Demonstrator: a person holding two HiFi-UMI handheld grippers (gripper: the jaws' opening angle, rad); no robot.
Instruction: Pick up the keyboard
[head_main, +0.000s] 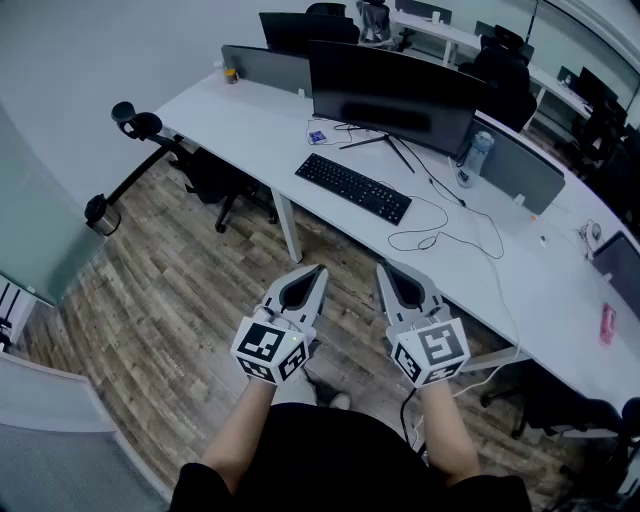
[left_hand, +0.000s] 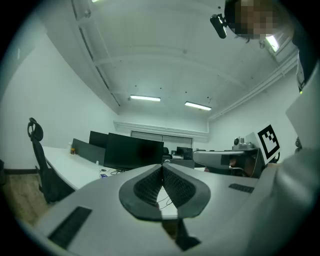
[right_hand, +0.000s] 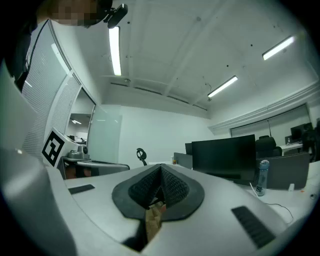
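Observation:
A black keyboard (head_main: 353, 187) lies on the white desk (head_main: 250, 125), in front of a dark monitor (head_main: 392, 96). My left gripper (head_main: 312, 274) and right gripper (head_main: 388, 272) hover side by side over the wooden floor, well short of the desk's edge and apart from the keyboard. Both point level toward the desk, jaws shut with nothing between them. In the left gripper view the left gripper (left_hand: 162, 166) faces the monitor (left_hand: 133, 153). The right gripper (right_hand: 160, 168) faces its own view of the monitor (right_hand: 223, 158); the keyboard does not show in either gripper view.
A thin cable (head_main: 445, 232) snakes across the desk right of the keyboard, and a water bottle (head_main: 473, 160) stands by a grey divider (head_main: 520, 168). A black office chair (head_main: 215, 178) sits under the desk at left. The desk leg (head_main: 290, 228) stands ahead of the left gripper.

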